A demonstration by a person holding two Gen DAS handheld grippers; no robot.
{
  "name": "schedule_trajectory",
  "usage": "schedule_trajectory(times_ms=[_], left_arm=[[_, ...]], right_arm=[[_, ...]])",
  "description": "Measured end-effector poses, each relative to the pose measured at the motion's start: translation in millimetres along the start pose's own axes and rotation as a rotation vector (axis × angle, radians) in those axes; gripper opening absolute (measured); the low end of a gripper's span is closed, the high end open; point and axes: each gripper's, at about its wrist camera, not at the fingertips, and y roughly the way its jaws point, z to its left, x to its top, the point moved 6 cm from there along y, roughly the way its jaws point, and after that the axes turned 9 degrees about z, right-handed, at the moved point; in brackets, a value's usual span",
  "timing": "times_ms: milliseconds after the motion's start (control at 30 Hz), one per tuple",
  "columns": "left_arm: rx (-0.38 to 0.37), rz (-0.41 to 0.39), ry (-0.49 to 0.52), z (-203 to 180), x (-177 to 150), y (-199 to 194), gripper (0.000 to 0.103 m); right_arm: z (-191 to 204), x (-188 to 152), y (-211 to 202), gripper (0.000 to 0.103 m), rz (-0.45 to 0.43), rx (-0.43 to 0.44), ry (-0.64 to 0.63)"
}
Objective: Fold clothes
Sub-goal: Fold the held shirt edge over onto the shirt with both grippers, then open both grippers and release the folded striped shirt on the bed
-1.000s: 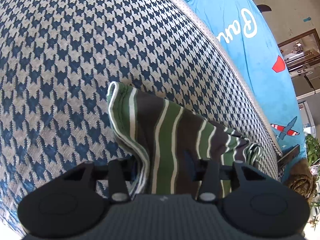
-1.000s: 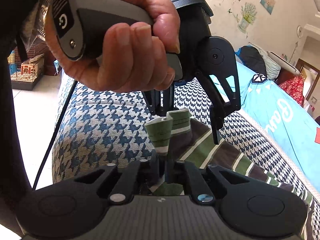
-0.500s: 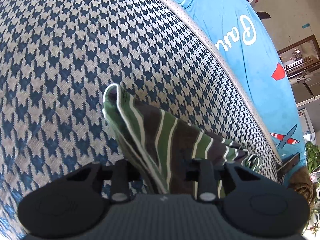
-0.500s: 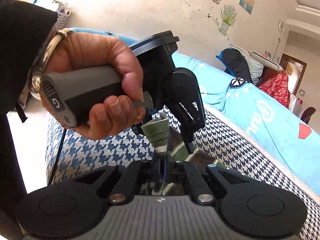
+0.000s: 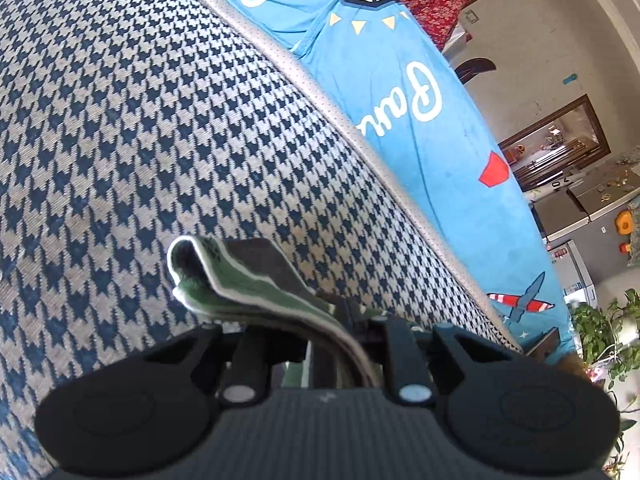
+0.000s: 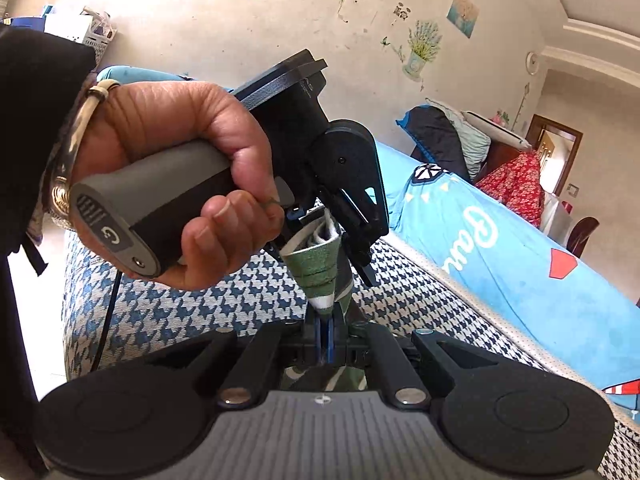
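fingers of the right gripper (image 6: 325, 334) are being kept clenched on the striped garment (image 6: 322, 276), which is being stretched upward to the left gripper (image 6: 320, 226), also clamped on it, above the houndstooth sofa (image 6: 192, 312)

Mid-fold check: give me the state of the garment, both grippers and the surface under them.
Striped garment: lifted, bunched, pinched by both grippers.
Left gripper: shut on the garment's upper edge.
Right gripper: shut on the garment.
Checked blanket: spread flat.
Blue sheet: spread beside it.
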Motion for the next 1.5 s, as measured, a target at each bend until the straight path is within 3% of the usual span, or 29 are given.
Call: schedule_trajectory(times_ms=[300, 467, 700, 733, 867, 967, 1100, 1333, 1500], left_arm=[[-0.11, -0.032, 0.07, -58.1, -15.6, 15.6, 0.016], [-0.178, -0.007, 0.119, -94.6, -33.8, 29.8, 0.016], [-0.201, 0.062, 0.198, -137.2, -59.9, 71.6, 0.017], [-0.201, 0.078, 0.198, -139.4, -64.0, 79.2, 0.019], [-0.194, 0.101, 0.168, -143.4, -74.5, 101.2, 0.055], [-0.181, 0.078, 0.165, -144.3, -74.1, 101.8, 0.072], [-0.162, 0.046, 0.166, -138.5, -66.2, 93.6, 0.073], [-0.11, -0.001, 0.117, -113.7, -44.5, 75.1, 0.08], [-0.093, 0.001, 0.116, -101.5, -39.5, 68.8, 0.082]], right_arm=[[-50.9, -13.0, -28.7, 0.003, -0.004, -0.119, 0.058], [-80.6, -29.1, -45.7, 0.003, 0.015, -0.187, 0.1], [-122.8, -61.8, -57.1, 0.003, 0.091, -0.261, 0.189], [-127.6, -67.8, -56.5, 0.003, 0.112, -0.269, 0.212], [-152.9, -95.6, -49.6, 0.003, 0.226, -0.296, 0.352], [-175.9, -116.4, -47.9, 0.006, 0.307, -0.288, 0.522], [-187.0, -125.9, -60.7, 0.019, 0.317, -0.313, 0.598], [-183.2, -112.9, -79.7, 0.021, 0.244, -0.418, 0.521], [-176.2, -104.9, -72.3, 0.021, 0.215, -0.349, 0.467]])
